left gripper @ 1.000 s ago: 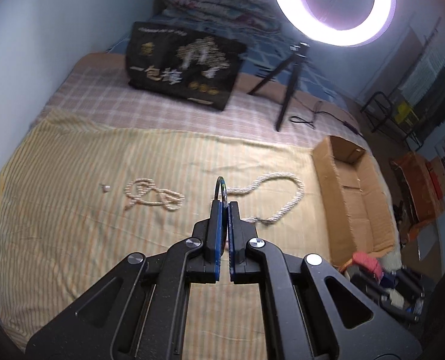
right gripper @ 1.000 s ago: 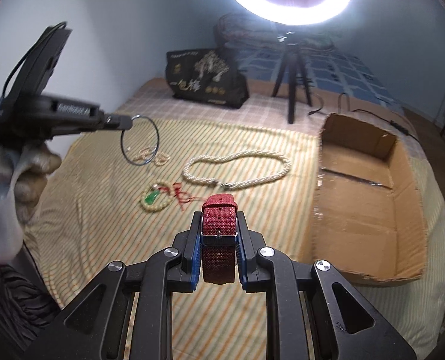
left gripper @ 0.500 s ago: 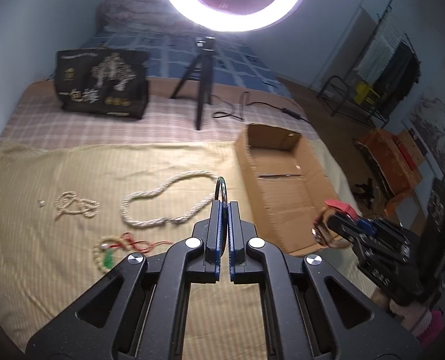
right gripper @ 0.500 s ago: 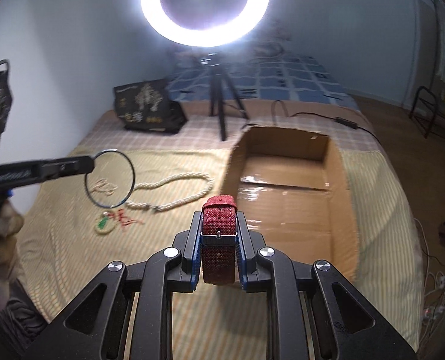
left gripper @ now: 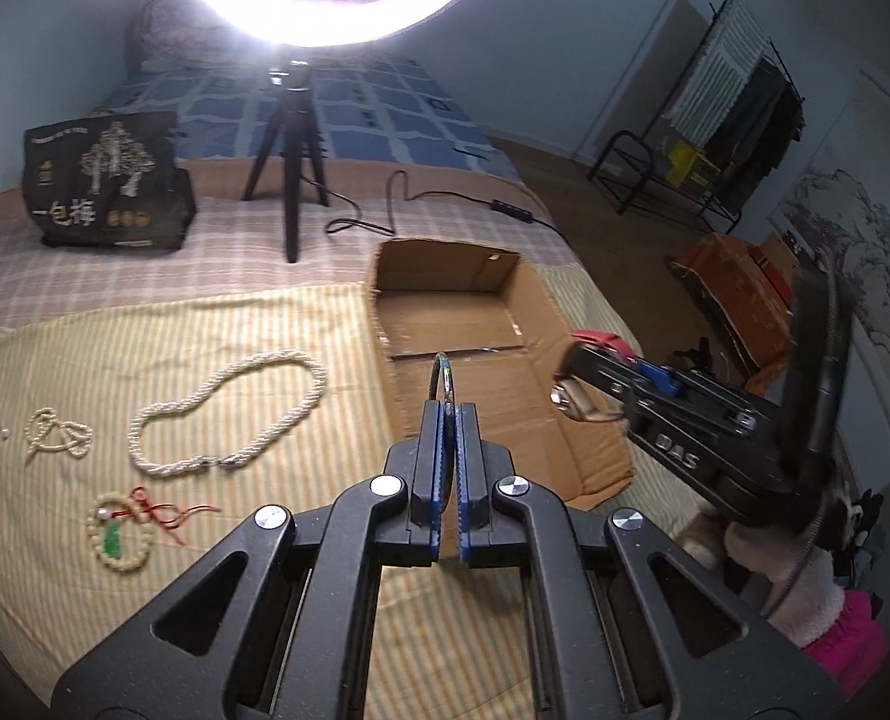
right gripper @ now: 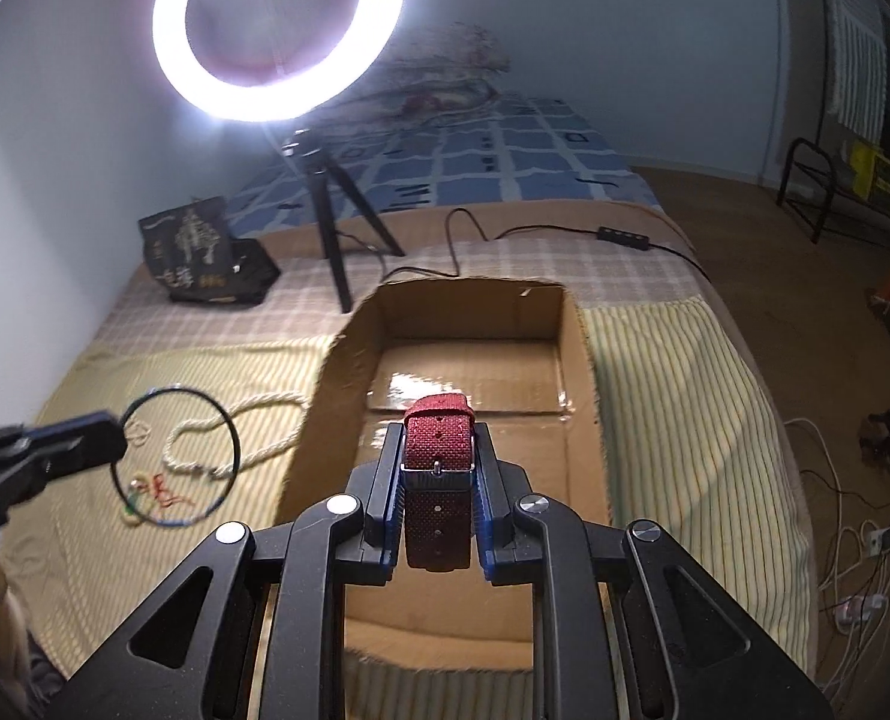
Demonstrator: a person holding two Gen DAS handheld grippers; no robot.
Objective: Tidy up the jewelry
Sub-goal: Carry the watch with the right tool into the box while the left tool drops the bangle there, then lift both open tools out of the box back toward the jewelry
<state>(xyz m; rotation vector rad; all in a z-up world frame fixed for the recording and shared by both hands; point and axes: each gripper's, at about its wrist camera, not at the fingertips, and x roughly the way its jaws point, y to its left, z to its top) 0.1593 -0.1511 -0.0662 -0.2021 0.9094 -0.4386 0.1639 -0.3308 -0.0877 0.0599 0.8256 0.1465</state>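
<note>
Currently 2 items are in hand, 3 on the cloth, 0 in the box.

Item 1: thin dark bangle (left gripper: pixel 443 381), pinched edge-on in my left gripper (left gripper: pixel 448 420), jaws fully closed on its rim. Its hoop stands upright beyond the tips. From the right wrist view it hangs over the striped cloth (right gripper: pixel 73 396), left of the box wall, not yet over the opening.

Item 2: red woven watch strap (right gripper: pixel 439 438), clamped across its width in my right gripper (right gripper: pixel 439 456), jaws narrowly apart with the strap filling the gap. Its long axis runs along the fingers, free end forward, buckle between the tips.

Receptacle: open cardboard box (right gripper: pixel 577 372), long axis running away from me. It lies directly ahead of and below the right gripper; the strap end shows against the box floor. I judge the right hand nearer to a release; the left needs to travel right, over the wall.

Remaining on cloth: white twisted necklace (left gripper: pixel 229 414), small bead strand (left gripper: pixel 55 435), bead bracelet with green pendant and red cord (left gripper: pixel 121 531), all left of the box.
</note>
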